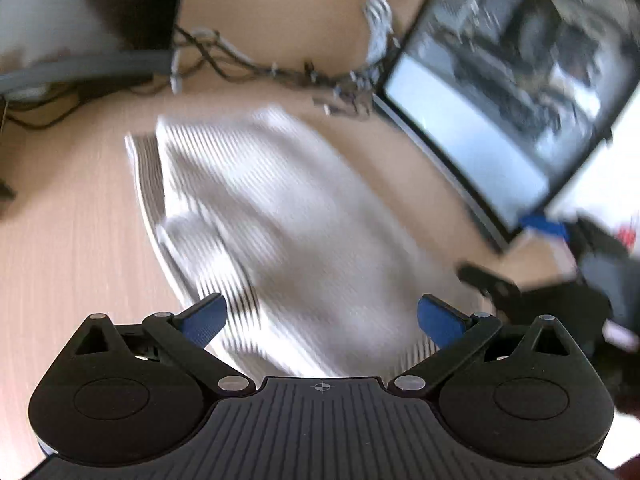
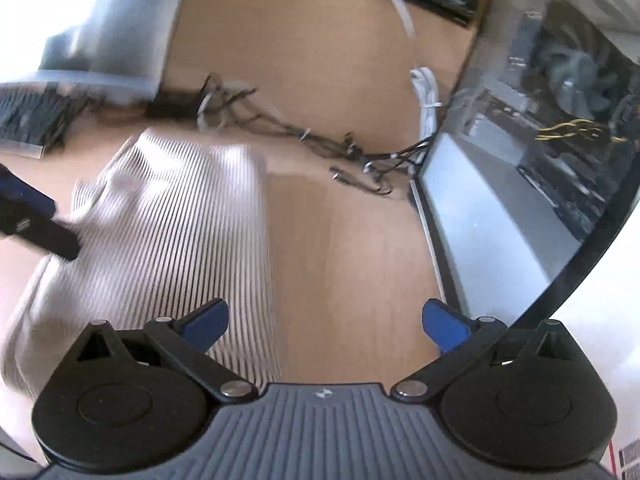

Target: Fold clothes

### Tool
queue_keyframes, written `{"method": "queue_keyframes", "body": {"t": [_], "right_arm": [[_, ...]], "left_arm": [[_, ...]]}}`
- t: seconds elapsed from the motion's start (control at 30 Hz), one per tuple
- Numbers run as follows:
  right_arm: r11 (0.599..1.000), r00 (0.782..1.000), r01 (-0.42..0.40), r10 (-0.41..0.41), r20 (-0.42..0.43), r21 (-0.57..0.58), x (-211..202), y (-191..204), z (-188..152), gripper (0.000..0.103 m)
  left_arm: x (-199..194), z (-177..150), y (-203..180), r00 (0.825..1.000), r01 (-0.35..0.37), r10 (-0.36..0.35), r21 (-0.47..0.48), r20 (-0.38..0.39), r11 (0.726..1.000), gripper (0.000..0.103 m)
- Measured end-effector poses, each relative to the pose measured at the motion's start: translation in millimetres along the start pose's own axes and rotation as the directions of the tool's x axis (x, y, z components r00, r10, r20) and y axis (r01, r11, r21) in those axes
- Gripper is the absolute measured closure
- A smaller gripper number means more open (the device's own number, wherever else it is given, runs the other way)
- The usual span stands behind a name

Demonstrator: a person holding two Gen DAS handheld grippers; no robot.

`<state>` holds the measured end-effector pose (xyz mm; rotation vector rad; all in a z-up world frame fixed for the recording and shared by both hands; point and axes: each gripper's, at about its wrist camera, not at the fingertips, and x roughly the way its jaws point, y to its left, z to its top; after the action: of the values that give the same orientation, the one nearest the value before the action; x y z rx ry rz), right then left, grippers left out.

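A white garment with thin dark stripes (image 1: 272,216) lies folded on the wooden table (image 1: 60,260); the picture is blurred by motion. My left gripper (image 1: 322,320) hovers open over its near edge, nothing between the blue pads. In the right wrist view the same garment (image 2: 176,232) lies to the left, and my right gripper (image 2: 326,324) stands open above bare wood beside its right edge. The other gripper shows at the right of the left wrist view (image 1: 560,292), and at the left edge of the right wrist view (image 2: 28,220).
A dark-framed glass-sided computer case (image 2: 540,160) stands along the right side. A tangle of cables (image 2: 300,136) runs across the table behind the garment. A grey box (image 2: 92,40) and a keyboard (image 2: 28,120) sit at the far left.
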<state>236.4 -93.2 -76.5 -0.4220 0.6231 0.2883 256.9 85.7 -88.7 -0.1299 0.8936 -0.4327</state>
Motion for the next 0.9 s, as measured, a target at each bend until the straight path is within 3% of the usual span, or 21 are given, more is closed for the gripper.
{"method": "queue_keyframes", "body": {"t": [0.07,0.13,0.17,0.23,0.3,0.4,0.5,0.6,0.67,0.9], "right_arm": [[0.997,0.999,-0.038,0.040,0.017,-0.069,-1.2,11.0,-13.6,0.000],[0.993,0.996,-0.023,0.032,0.080,-0.119,-9.3,19.1,-28.5,0.000],[0.989,0.995,-0.043,0.055,0.081,-0.140,-12.0,20.6,-28.7,0.000],[0.980,0.992,-0.107,0.118,0.055,-0.169,-17.5,19.8,-24.4,0.000],[0.960,0.973,-0.222,0.230,0.029,-0.170,-27.7,9.0,-14.8,0.000],[0.951,0.954,-0.275,0.288,0.081,-0.140,-32.5,-7.9,-0.8,0.000],[0.966,0.962,-0.252,0.257,0.097,-0.060,-10.6,-14.1,11.0,0.000],[0.986,0.981,-0.158,0.163,0.101,-0.056,7.7,-11.6,8.5,0.007],[0.991,0.985,-0.119,0.126,0.118,-0.063,6.9,-14.1,2.0,0.009],[0.987,0.989,-0.128,0.134,0.055,-0.098,-8.2,-20.7,-44.4,0.009]], "left_arm": [[0.9,-15.2,-12.8,0.998,-0.062,0.062,0.073,-0.008,0.995,0.000],[3.6,-25.9,-18.9,0.982,-0.185,0.187,0.148,-0.003,0.972,0.000],[1.5,-28.7,-18.5,0.977,-0.210,0.212,0.156,0.001,0.965,0.000],[-5.1,-31.8,-17.1,0.970,-0.242,0.244,0.147,0.003,0.959,0.000],[-15.0,-31.8,-16.5,0.965,-0.263,0.263,0.138,0.015,0.955,0.000],[-23.4,-31.2,-14.3,0.960,-0.279,0.278,0.094,0.027,0.956,0.000],[-25.0,-29.1,-11.5,0.964,-0.266,0.266,0.000,0.030,0.964,0.000],[-25.6,-23.4,-17.4,0.966,-0.253,0.254,-0.032,0.050,0.967,0.000],[-22.4,-22.2,-23.6,0.966,-0.256,0.256,0.002,0.046,0.967,0.000],[0.6,-37.7,-28.5,0.957,-0.285,0.288,0.105,-0.019,0.953,0.000]]}}
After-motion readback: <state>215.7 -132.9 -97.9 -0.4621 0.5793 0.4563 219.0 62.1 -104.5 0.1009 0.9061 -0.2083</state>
